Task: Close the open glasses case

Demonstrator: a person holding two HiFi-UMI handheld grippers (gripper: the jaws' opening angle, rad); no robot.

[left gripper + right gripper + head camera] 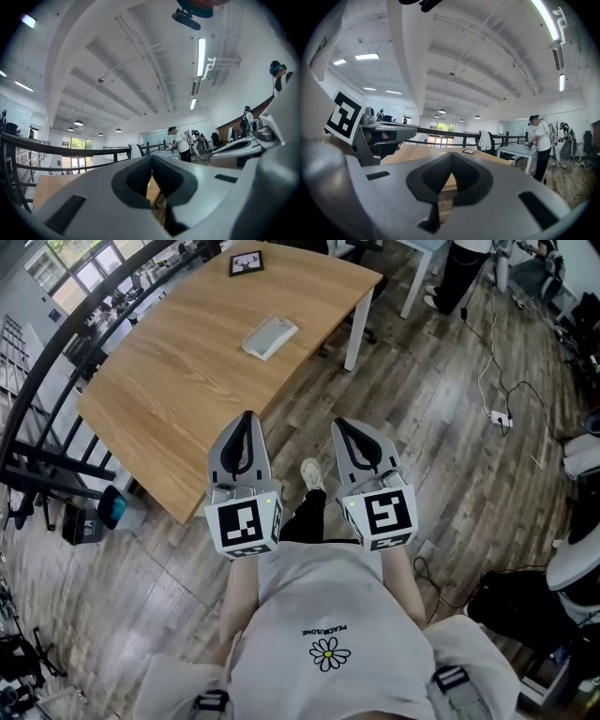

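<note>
A pale grey glasses case (270, 337) lies on the wooden table (178, 399), toward its far side. Both grippers hang in front of the person's chest, off the table's near right edge and well short of the case. My left gripper (247, 418) has its jaws closed tip to tip, with nothing between them (151, 159). My right gripper (340, 425) is also shut and empty (451, 157). Both point level toward the table. Neither gripper view shows the case.
A black-framed marker card (246, 262) lies at the table's far edge. A white table leg (354, 334) stands at the right corner. A black railing (56, 362) runs along the left. Cables and a power strip (499, 416) lie on the wooden floor at right.
</note>
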